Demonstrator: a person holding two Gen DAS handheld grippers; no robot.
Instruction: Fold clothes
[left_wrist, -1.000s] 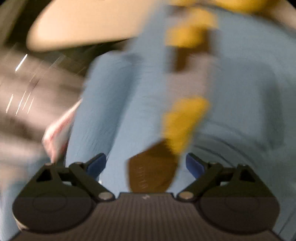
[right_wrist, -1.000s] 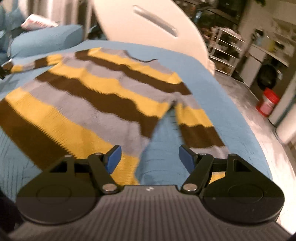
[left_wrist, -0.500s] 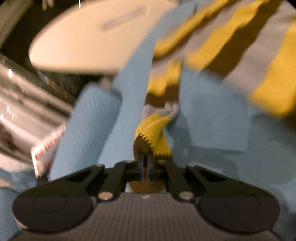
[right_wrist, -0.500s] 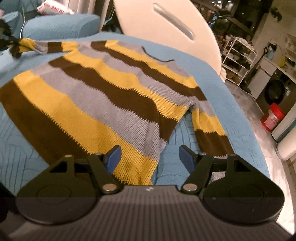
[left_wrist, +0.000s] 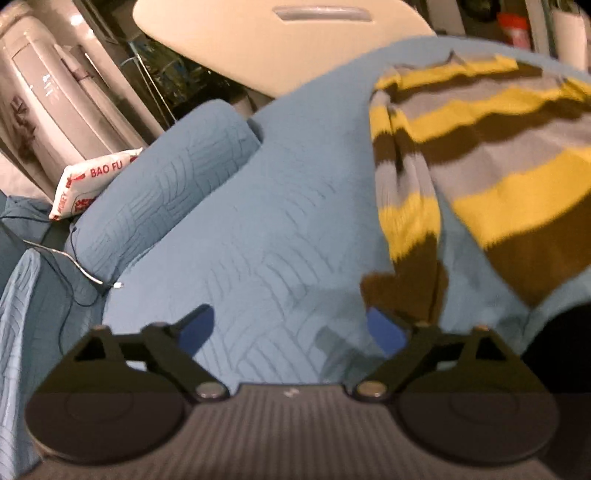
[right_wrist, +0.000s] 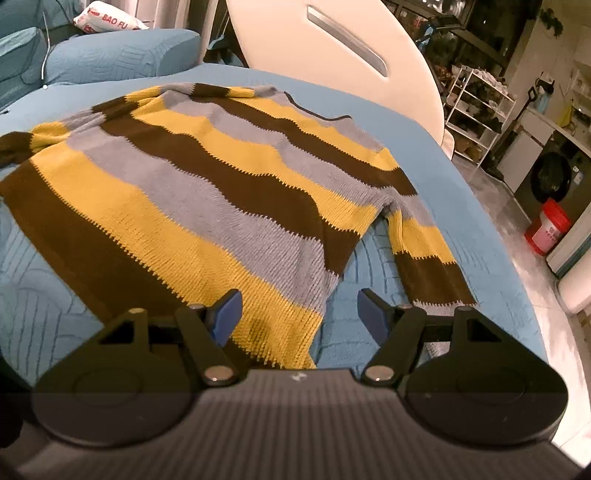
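A knit sweater (right_wrist: 207, 192) with yellow, grey and brown stripes lies spread on the blue bed cover (right_wrist: 436, 155). Its right sleeve (right_wrist: 424, 251) runs down beside the body. Its left sleeve (left_wrist: 406, 206) lies straight along the body's edge, brown cuff nearest me. My left gripper (left_wrist: 291, 328) hovers over bare cover with its jaws opening wide and nothing between them; the cuff sits just past its right fingertip (left_wrist: 384, 328). My right gripper (right_wrist: 297, 312) stands open above the sweater's lower hem corner, holding nothing.
A blue pillow (left_wrist: 159, 192) and a white printed bag (left_wrist: 92, 181) lie at the bed's far left, with a thin cable (left_wrist: 74, 262). A cream headboard (right_wrist: 332, 51) stands behind. Floor, shelves and a red bucket (right_wrist: 546, 230) are off the right edge.
The left gripper shut on the left sleeve's cuff, carried it beside the sweater's body and let go; its jaws now stand wide. The right gripper has hardly moved.
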